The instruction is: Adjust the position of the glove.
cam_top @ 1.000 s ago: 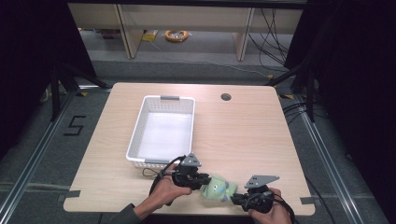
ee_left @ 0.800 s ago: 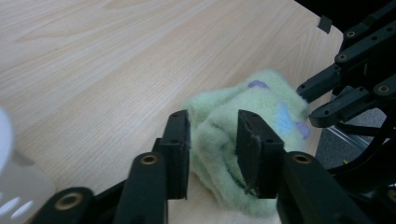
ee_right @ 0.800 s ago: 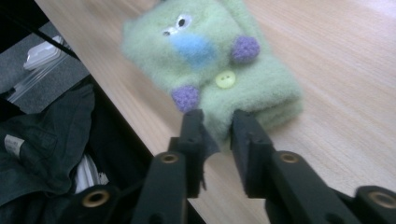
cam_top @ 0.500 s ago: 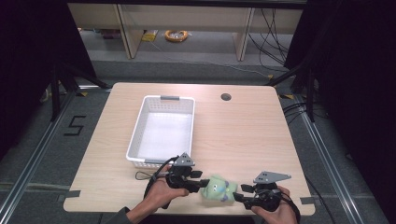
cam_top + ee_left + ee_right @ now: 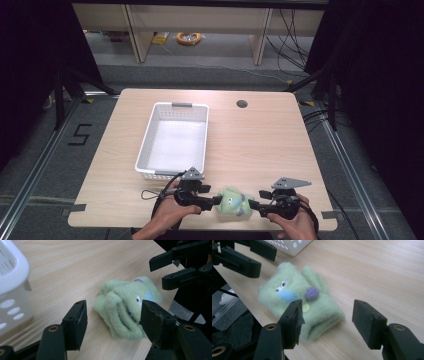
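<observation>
Whereas one second earlier both sets of jaws were closed on the green plush toy (image 5: 233, 202), the left gripper (image 5: 216, 201) and right gripper (image 5: 254, 204) have just been opening and now stand apart, pads clear of the fabric. It lies released between them at the near edge of the wooden table (image 5: 260, 140), its position shifted slightly since then. A white basket (image 5: 173, 140) stands behind the left gripper; grey floor, cables and dark curtains surround the table.
</observation>
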A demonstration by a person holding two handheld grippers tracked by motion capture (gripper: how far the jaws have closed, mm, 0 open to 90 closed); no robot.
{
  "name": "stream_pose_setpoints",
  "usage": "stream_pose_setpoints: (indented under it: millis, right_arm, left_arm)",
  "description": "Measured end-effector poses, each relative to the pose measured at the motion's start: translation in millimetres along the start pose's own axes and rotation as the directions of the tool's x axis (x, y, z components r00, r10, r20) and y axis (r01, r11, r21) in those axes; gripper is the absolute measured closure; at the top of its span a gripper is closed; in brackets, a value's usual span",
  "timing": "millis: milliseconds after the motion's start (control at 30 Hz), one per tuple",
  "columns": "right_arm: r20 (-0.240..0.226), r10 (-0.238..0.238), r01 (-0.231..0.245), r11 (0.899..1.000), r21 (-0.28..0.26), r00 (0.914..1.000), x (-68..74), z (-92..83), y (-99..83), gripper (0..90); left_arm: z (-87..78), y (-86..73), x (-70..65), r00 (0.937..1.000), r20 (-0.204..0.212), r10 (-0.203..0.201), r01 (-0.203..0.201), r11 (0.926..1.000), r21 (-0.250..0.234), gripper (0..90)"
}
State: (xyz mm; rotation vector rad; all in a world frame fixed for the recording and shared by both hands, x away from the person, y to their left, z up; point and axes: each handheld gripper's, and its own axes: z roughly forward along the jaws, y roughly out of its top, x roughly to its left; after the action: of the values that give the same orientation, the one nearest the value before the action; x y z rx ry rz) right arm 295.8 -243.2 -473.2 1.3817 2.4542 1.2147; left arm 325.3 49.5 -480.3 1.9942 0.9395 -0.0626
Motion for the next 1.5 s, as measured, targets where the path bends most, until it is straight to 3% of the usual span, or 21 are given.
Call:
stream_pose_setpoints:
  millis: [67,300,367,567,600,633,733,767,800,967,1000,1033,1233,1400,1433,1467,1500]
  right_arm:
    - [0.013,-0.039,0.039,0.999,0.017,0.9991,-3.1,3.8,2.2,41.7]
    - [0.014,-0.035,0.034,0.997,0.075,0.9993,-7.4,17.8,3.3,42.4]
    - [0.041,-0.034,0.030,0.995,0.092,0.9986,-7.5,21.0,3.4,42.7]
    - [-0.011,-0.011,0.013,0.992,0.128,0.9999,-15.6,25.4,4.0,45.5]
    - [-0.007,0.012,-0.011,0.990,0.141,0.9999,-16.1,25.9,3.6,45.5]
    - [-0.005,0.014,-0.013,0.991,0.133,0.9999,-16.5,26.9,3.1,45.6]
    - [-0.014,0.040,-0.038,0.992,0.124,0.9991,-18.6,29.1,1.5,45.6]
    - [-0.042,0.038,-0.033,0.993,0.117,0.9984,-20.4,30.3,0.6,45.6]
    - [-0.041,0.048,-0.042,0.992,0.115,0.9980,-20.1,30.4,-0.1,46.0]
    - [-0.058,0.060,-0.054,0.993,0.104,0.9965,-20.5,31.1,-2.0,48.5]
    - [-0.063,0.059,-0.052,0.993,0.104,0.9963,-21.0,31.5,-2.2,49.1]
    - [-0.066,0.063,-0.055,0.993,0.104,0.9959,-20.9,31.5,-2.3,50.1]
    - [-0.108,0.086,-0.075,0.992,0.105,0.9905,-23.3,32.0,-3.7,55.9]
    - [-0.133,0.090,-0.077,0.992,0.104,0.9871,-24.1,32.1,-4.6,62.5]
    - [-0.136,0.112,-0.097,0.989,0.112,0.9843,-21.8,31.5,-4.6,63.2]
    - [-0.136,0.090,-0.076,0.992,0.105,0.9865,-22.4,31.9,-4.3,64.0]
    - [-0.137,0.087,-0.073,0.992,0.105,0.9868,-22.2,31.9,-4.2,64.5]
  left_arm:
    - [4.3,-1.6,-0.2,1.0000,0.001,-0.009,0.009,0.9999,0.008,37.6]
    - [18.0,-4.7,1.3,0.9996,-0.006,-0.027,0.028,0.9991,0.033,38.3]
    - [22.7,-5.5,0.7,0.9997,0.002,-0.025,0.025,0.9986,0.047,39.0]
    - [30.9,-7.2,2.6,0.9990,0.002,-0.044,0.044,0.9971,0.062,41.7]
    - [32.2,-7.7,2.7,0.9990,0.008,-0.043,0.043,0.9978,0.051,42.2]
    - [32.8,-8.3,2.1,0.9987,0.016,-0.048,0.047,0.9975,0.053,42.8]
    - [35.6,-10.2,1.4,0.9999,0.013,-0.006,0.005,0.9981,0.061,44.1]
    - [35.9,-10.6,0.1,1.0000,0.001,-0.004,0.004,0.9978,0.066,44.1]
    - [36.6,-10.8,1.1,0.9996,0.022,-0.018,0.016,0.9976,0.067,44.8]
    - [38.7,-11.5,3.2,0.9983,0.044,-0.039,0.036,0.9968,0.071,47.6]
    - [39.1,-12.0,1.8,0.9992,0.030,-0.026,0.024,0.9976,0.065,48.5]
    - [39.2,-11.6,1.3,0.9986,0.046,-0.024,0.020,0.9968,0.077,49.9]
    - [41.4,-12.2,0.0,0.9985,0.054,-0.001,-0.004,0.9962,0.087,52.5]
    - [42.3,-11.5,2.0,0.9969,0.075,-0.026,0.019,0.9952,0.096,56.3]
    - [42.5,-12.2,2.2,0.9966,0.074,-0.036,0.029,0.9955,0.090,57.5]
    - [42.9,-13.1,1.7,0.9969,0.066,-0.041,0.036,0.9962,0.079,59.3]
    - [42.3,-13.4,2.2,0.9953,0.087,-0.043,0.035,0.9957,0.086,60.5]
